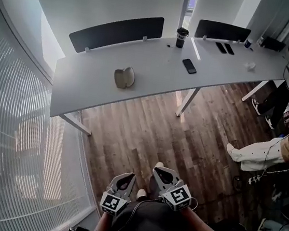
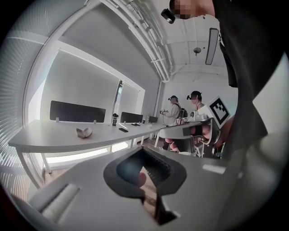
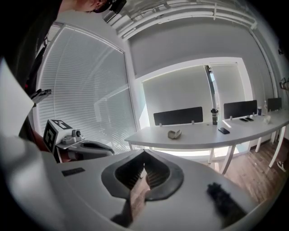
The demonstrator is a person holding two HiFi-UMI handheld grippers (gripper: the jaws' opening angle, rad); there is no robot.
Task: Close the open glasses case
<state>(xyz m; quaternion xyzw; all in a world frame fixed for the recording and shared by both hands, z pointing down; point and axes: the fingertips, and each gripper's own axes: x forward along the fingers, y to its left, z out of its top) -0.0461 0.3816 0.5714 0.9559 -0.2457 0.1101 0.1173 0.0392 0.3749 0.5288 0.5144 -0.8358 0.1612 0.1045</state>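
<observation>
- One glasses case [image 1: 124, 77] lies open on the table [image 1: 86, 79], its two pale halves spread like a shell. It sits toward the table's left end, closer to the near edge than to the far edge.
- Bare tabletop surrounds the case on every side, and nothing touches it. Both gripper views show it small and distant on the table: [image 2: 84, 132], [image 3: 174, 134].
- One long white table runs from the window blinds [image 1: 16, 138] on its left end to the right, with slanted legs below.
- Two dark screens stand along the table's far edge: a long one [image 1: 117, 32] behind the case and a shorter one [image 1: 223, 30] further right.
- One dark cup [image 1: 182, 37] stands at the table's far edge, between the two screens.
- Three black phones lie flat on the table: one [image 1: 189, 66] near mid-table and a pair [image 1: 225, 48] side by side in front of the shorter screen.
- One small white object [image 1: 250, 66] rests toward the table's right end; what it is cannot be made out.
- A wide strip of bare wooden floor [image 1: 147, 133] lies between the table's near edge and the grippers.
- Two grippers are held low, well apart from the table, side by side. The left gripper [image 1: 128, 177] has its jaw tips pressed together on nothing [image 2: 144, 149]. The right gripper [image 1: 159, 170] is likewise closed and empty [image 3: 144, 154].
- A seated person's legs [image 1: 255, 152] show off the table's right end.
</observation>
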